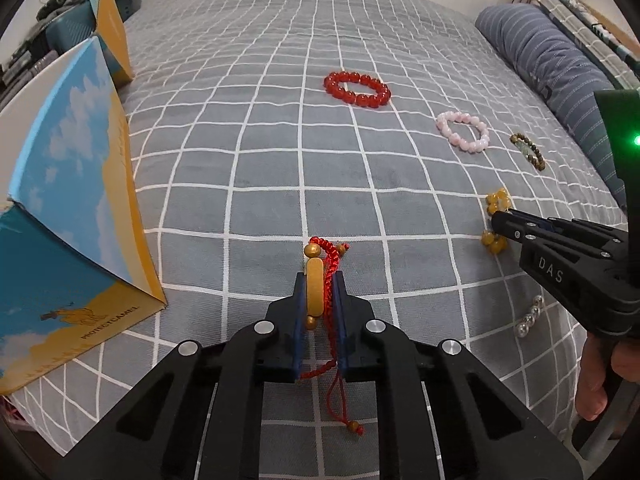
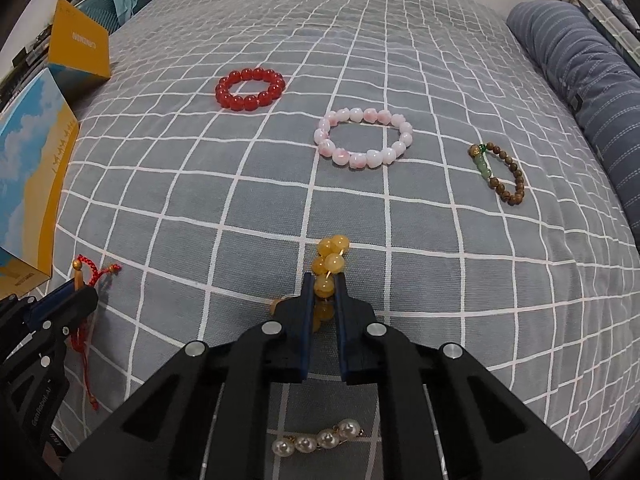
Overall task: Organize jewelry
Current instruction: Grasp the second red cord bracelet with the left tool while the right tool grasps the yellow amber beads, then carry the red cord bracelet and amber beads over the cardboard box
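My left gripper [image 1: 319, 280] is shut on a red cord bracelet with a gold bar [image 1: 315, 290], held just above the checked bedspread; it also shows in the right wrist view [image 2: 86, 276]. My right gripper [image 2: 324, 280] is shut on a yellow bead bracelet [image 2: 330, 260], also seen in the left wrist view [image 1: 496, 200]. A red bead bracelet [image 2: 250, 89], a pink bead bracelet [image 2: 364, 138] and a brown bead bracelet with green stones [image 2: 498, 172] lie further out on the bed. A short pearl strand [image 2: 316, 438] lies under my right gripper.
An open blue and yellow cardboard box [image 1: 76, 200] stands at the bed's left edge, with its yellow flap [image 2: 80, 46] behind. A striped blue pillow [image 2: 588, 92] lies along the right side. The grey checked bedspread [image 2: 240, 208] covers everything between.
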Available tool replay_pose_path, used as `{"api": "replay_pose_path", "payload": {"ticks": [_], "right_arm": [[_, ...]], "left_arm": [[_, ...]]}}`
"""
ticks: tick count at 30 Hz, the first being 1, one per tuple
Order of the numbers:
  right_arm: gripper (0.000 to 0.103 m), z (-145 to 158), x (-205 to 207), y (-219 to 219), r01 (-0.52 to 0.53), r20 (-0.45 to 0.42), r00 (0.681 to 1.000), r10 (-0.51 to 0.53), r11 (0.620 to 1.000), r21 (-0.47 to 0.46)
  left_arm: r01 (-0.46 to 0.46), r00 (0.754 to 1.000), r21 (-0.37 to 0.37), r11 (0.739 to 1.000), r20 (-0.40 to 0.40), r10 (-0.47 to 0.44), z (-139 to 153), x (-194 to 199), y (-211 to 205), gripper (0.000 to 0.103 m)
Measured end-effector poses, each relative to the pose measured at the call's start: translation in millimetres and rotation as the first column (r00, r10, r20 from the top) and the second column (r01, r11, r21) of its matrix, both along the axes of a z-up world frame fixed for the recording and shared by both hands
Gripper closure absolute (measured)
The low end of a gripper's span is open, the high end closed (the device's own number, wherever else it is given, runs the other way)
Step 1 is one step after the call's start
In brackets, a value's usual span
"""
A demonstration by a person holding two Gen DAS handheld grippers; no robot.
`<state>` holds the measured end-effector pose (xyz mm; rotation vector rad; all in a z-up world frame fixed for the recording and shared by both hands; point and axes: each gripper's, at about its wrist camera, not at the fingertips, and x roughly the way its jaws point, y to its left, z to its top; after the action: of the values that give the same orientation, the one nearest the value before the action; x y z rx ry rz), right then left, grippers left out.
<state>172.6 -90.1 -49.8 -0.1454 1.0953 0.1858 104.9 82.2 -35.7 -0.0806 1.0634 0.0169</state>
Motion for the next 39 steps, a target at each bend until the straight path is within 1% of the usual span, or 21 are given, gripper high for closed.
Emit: {"api": "replay_pose_path", "payload": {"ticks": [13, 16, 23, 36, 39], "right_arm": [[0.094, 18, -7, 0, 0.007, 0.045, 0.999, -0.008, 1.0, 0.022], [0.094, 22, -8, -1, 0.01, 0.059, 0.998, -0.011, 1.0, 0.028], [0.094, 32, -11, -2, 0.017, 0.088, 0.996, -0.021, 0.999, 0.045], [0.094, 60, -16, 0, 0.033, 0.161, 0.986, -0.042, 0.998, 0.059], [0.094, 70, -15, 5, 0.045, 0.198, 0.979, -0.05, 0.998, 0.031]], "left_arm": [[-0.005, 0.999, 0.013, 1.0, 0.049, 0.005, 20, -7, 3, 0.091], [-0.015, 0.998, 0.032, 0.999, 0.069, 0.012, 26, -9, 5, 0.091], [-0.024, 0.996, 0.021, 0.999, 0.089, 0.022, 39, -11, 10, 0.091], [-0.047, 0.989, 0.031, 0.998, 0.14, 0.042, 68, -8, 21, 0.091], [-0.06, 0.987, 0.046, 0.997, 0.149, 0.052, 75, -7, 24, 0.091]]}}
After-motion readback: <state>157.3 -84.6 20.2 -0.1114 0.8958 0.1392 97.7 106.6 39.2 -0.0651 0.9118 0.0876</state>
